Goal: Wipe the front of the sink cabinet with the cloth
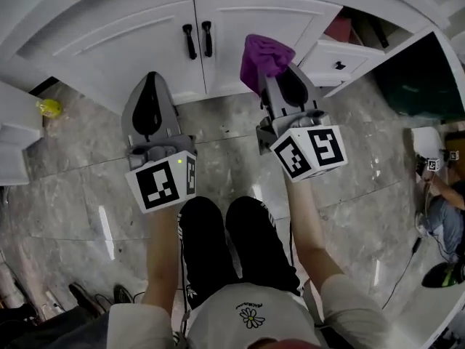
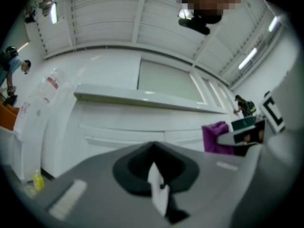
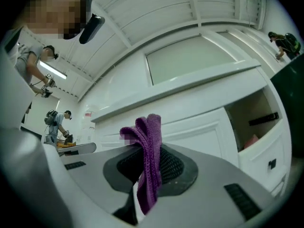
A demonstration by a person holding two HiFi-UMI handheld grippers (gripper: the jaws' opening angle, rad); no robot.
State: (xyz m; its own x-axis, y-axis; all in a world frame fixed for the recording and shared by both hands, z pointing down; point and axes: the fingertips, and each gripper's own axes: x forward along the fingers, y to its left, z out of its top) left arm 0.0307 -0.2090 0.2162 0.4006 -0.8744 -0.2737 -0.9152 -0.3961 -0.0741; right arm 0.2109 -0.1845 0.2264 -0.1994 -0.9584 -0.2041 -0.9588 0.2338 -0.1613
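Observation:
The white sink cabinet [image 1: 145,31] has two doors with black handles [image 1: 197,39] at the top of the head view. My right gripper [image 1: 270,75] is shut on a purple cloth [image 1: 264,55], which it holds just in front of the right door [image 1: 254,17], near its lower edge. In the right gripper view the purple cloth [image 3: 148,156] sticks up from between the jaws, with the cabinet front [image 3: 190,127] beyond. My left gripper [image 1: 150,93] hovers lower left of the handles, shut and holding nothing. The left gripper view shows the cabinet front [image 2: 118,122] and the cloth [image 2: 216,137] at right.
A white drawer [image 1: 336,58] to the right of the doors stands open. A small yellow object [image 1: 49,107] lies on the grey marble floor [image 1: 87,158] at left. My legs [image 1: 225,238] are below the grippers. Another person [image 1: 443,202] crouches at far right.

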